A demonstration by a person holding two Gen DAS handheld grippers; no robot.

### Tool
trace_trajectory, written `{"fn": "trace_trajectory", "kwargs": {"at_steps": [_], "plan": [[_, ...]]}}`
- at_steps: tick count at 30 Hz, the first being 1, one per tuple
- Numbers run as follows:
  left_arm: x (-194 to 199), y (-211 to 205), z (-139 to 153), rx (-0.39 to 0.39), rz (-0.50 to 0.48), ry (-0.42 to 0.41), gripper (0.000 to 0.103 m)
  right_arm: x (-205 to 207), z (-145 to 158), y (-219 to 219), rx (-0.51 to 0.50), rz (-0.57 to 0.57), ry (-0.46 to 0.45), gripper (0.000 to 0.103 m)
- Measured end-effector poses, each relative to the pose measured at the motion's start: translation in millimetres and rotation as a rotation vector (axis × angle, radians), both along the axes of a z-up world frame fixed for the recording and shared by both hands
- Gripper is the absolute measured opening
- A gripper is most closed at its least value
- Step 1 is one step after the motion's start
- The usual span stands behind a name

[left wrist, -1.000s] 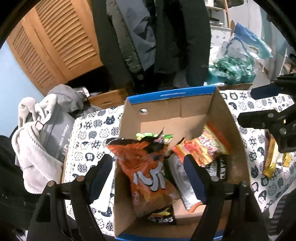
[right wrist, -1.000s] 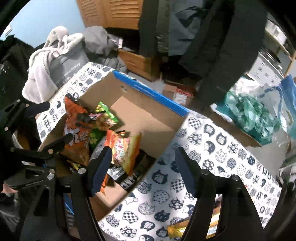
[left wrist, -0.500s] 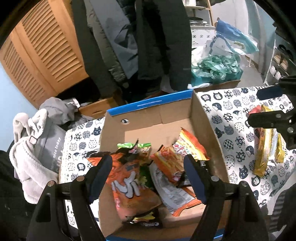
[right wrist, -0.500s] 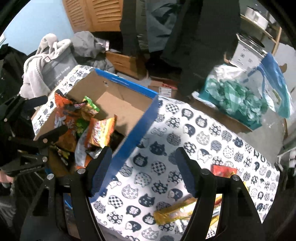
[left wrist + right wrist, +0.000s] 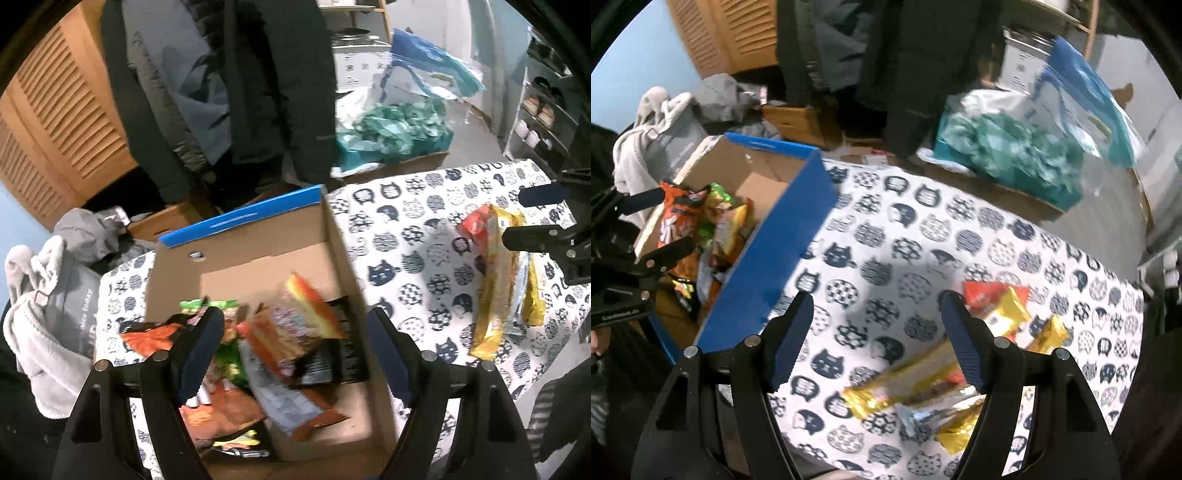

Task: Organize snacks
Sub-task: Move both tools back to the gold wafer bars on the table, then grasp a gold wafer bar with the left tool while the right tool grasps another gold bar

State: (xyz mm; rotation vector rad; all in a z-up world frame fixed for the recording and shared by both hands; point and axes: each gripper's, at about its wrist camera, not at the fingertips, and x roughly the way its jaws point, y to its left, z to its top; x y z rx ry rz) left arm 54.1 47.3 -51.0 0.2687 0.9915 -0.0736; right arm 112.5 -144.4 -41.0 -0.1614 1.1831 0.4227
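Note:
A cardboard box (image 5: 343, 254) with a blue rim stands on a cat-print tablecloth (image 5: 413, 236) and holds several snack bags, among them an orange one (image 5: 295, 332). My left gripper (image 5: 295, 354) hangs open over the box with nothing between its fingers. My right gripper (image 5: 877, 336) is open above the cloth, just left of a pile of yellow and red snack packets (image 5: 960, 380). That same pile (image 5: 495, 280) lies on the cloth right of the box in the left wrist view. The box (image 5: 798, 229) shows at the left in the right wrist view.
Dark coats (image 5: 258, 92) hang behind the table beside a louvred wooden door (image 5: 55, 122). A grey-white bundle of clothes (image 5: 48, 314) lies at the left. A box of teal wrapping (image 5: 1004, 155) and a blue plastic bag (image 5: 1082, 99) sit beyond the table's far edge.
Both grippers have swung to the right. The right one has left the box and now hangs over the cloth near the loose packets. Both stayed open.

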Motion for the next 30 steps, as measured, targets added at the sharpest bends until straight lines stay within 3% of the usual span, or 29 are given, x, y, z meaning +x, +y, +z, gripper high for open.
{"fn": "trace_trajectory", "kwargs": {"at_steps": [8, 20, 30], "plan": [[4, -51, -13, 0.007, -0.077, 0.049, 0.081, -1, -13, -53, -0.021, -0.099, 0.010, 0.072], [6, -120, -44, 0.036, -0.185, 0.129, 0.081, -21, -57, -127, -0.050, -0.229, 0.105, 0.072], [15, -153, -74, 0.039, -0.197, 0.202, 0.081, -40, -106, -151, -0.069, -0.276, 0.206, 0.072]]}}
